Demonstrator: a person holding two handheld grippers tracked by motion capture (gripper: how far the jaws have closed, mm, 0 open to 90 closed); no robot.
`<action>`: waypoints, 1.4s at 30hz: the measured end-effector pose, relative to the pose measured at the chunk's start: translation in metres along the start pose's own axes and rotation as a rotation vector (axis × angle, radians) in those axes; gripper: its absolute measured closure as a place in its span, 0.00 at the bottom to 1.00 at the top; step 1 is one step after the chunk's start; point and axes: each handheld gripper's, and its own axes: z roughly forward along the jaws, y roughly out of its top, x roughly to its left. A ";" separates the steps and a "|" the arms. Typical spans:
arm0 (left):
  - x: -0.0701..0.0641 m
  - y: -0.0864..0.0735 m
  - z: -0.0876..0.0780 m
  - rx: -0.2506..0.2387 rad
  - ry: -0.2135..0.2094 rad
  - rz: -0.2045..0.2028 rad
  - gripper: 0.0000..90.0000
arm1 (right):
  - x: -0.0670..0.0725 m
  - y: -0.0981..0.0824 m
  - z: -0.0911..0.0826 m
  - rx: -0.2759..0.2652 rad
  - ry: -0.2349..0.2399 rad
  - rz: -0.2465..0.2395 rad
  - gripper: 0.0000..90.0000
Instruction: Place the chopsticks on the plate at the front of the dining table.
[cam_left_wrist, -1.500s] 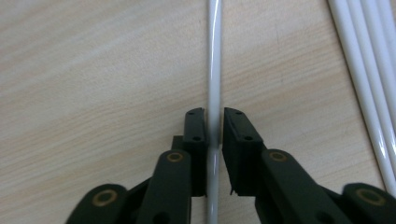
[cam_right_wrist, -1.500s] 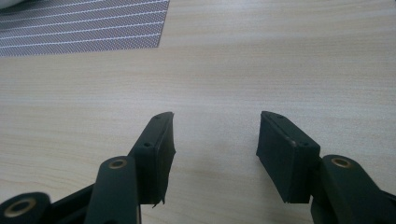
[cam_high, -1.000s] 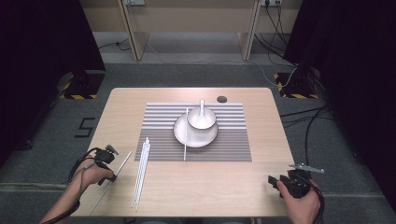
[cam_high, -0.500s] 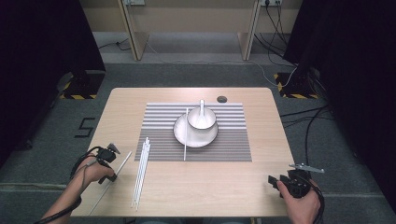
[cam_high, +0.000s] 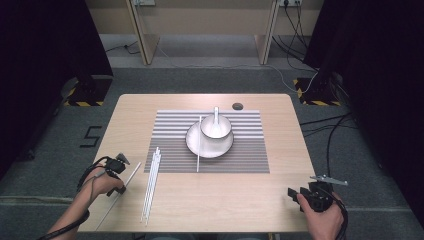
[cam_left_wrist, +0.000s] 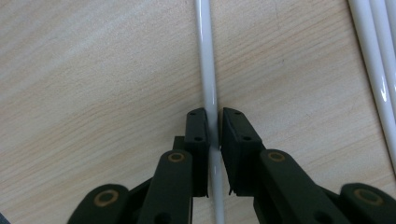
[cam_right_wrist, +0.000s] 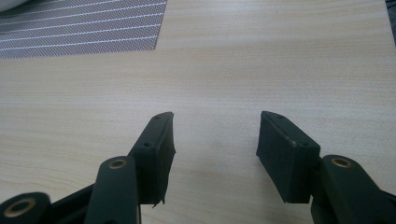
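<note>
Between left gripper (cam_left_wrist: 213, 128) fingers, white chopstick (cam_left_wrist: 206, 56)

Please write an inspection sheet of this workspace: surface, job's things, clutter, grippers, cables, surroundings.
Surface: wooden table with a striped mat.
Job's things: white chopstick between the left gripper jaws, which have just been closing; more chopsticks beside it.
Clutter: bowl with spoon on a plate; one chopstick across the plate; small dark disc.
Grippers: left shut on chopstick; right gripper open, empty.
Cables: on the floor behind the table.
Surroundings: dark curtains, grey carpet.
</note>
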 end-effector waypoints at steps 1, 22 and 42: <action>0.000 0.000 0.000 0.001 0.003 0.000 0.89 | 0.000 0.000 0.000 -0.001 0.000 -0.006 0.51; -0.005 0.004 0.000 0.026 0.021 -0.019 0.94 | -0.002 0.000 -0.001 -0.003 -0.001 -0.002 0.51; -0.008 0.005 -0.007 0.013 0.003 -0.010 0.94 | -0.002 0.000 -0.001 -0.003 0.002 0.003 0.51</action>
